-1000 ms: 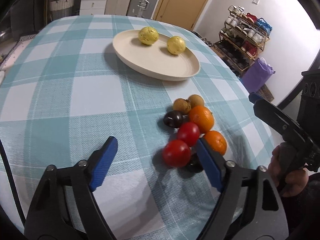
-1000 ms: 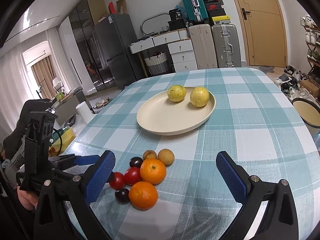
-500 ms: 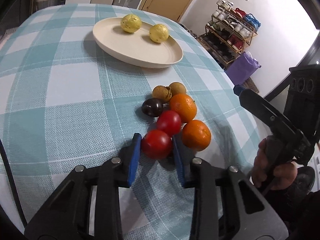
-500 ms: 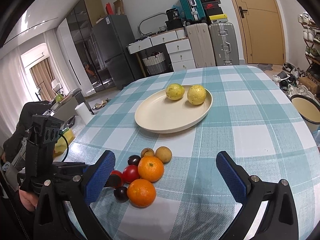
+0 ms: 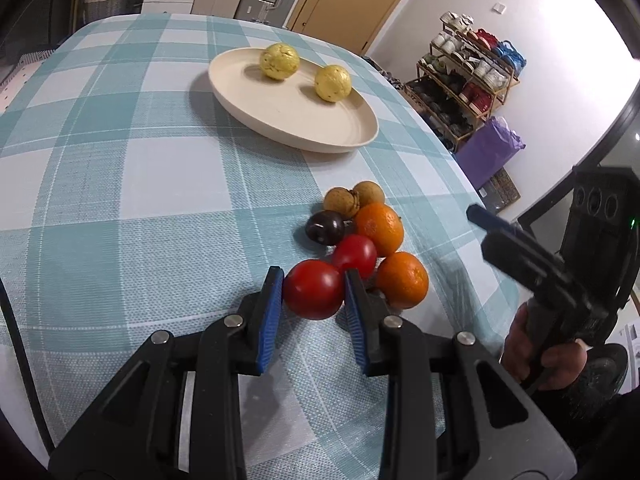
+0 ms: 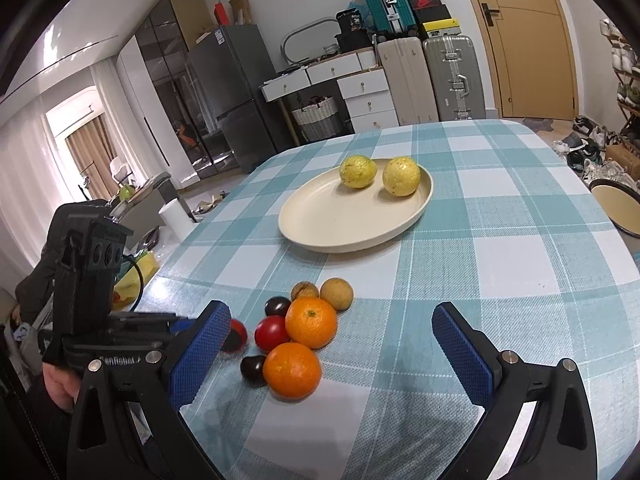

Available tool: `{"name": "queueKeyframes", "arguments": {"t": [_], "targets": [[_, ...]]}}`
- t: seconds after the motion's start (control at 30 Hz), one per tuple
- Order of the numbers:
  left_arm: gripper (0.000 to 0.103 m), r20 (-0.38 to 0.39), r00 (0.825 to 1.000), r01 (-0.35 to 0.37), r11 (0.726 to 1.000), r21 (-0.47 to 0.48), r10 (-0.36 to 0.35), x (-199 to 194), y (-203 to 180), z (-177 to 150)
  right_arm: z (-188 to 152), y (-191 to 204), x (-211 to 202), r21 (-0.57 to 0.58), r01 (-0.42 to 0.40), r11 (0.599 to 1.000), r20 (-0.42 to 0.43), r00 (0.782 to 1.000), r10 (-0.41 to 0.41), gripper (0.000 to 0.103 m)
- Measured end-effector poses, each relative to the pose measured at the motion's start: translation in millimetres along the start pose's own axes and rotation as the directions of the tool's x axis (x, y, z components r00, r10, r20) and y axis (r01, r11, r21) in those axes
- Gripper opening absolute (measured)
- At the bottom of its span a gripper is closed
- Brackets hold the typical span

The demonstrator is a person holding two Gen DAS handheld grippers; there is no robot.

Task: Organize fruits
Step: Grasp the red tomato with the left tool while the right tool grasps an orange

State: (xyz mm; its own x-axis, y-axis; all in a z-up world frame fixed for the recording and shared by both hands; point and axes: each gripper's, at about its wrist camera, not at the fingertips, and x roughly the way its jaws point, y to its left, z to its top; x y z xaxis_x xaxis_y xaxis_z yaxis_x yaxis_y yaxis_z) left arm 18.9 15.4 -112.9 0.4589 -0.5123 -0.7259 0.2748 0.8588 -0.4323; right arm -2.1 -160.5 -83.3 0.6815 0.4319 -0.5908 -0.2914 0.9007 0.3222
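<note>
Clamping a round red tomato [image 5: 313, 294] between its blue ribbed pads [image 5: 270, 316], the left claw [image 5: 313, 300] has just closed, both pads pressed against the fruit's sides at the near edge of a small fruit cluster on the bench [image 5: 120, 184], which wears a teal and white checked cloth. Just behind the gripped tomato sits a second red tomato [image 5: 354, 254], touching it, and to its right rests a round orange [image 5: 402, 279], with another orange [image 5: 379, 229] beyond that. A dark purple plum [image 5: 325, 227] lies left of the far orange, and two small brown round fruits [image 5: 341, 202] sit side by side at the cluster's far end. From the right wrist view a second dark plum [image 6: 253, 367] shows beside the nearer orange. Farther along the bench, well apart from the cluster, a cream oval plate [image 5: 256, 108] carries two yellow dimpled round fruits [image 5: 279, 61], set apart from each other near the plate's far rim. The right claw [image 6: 331, 354] hangs over the bench edge with its blue pads [image 6: 460, 354] spread wide and nothing between them, the cluster lying ahead toward its left pad. A person's hand [image 5: 536, 350] grips the right tool's handle at the bench's corner.
</note>
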Motion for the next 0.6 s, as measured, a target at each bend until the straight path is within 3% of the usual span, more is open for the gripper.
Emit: {"name": "queueKeyframes", "arguments": {"t": [0.6], "targets": [[0.027, 0.015, 1.0, -0.004, 0.999, -0.034, 0.005, -5.2, 12.3, -0.8, -21.7, 6.8, 22.6, 0.019, -0.08, 0.997, -0.117, 0.99, 0.082, 0.102]]}}
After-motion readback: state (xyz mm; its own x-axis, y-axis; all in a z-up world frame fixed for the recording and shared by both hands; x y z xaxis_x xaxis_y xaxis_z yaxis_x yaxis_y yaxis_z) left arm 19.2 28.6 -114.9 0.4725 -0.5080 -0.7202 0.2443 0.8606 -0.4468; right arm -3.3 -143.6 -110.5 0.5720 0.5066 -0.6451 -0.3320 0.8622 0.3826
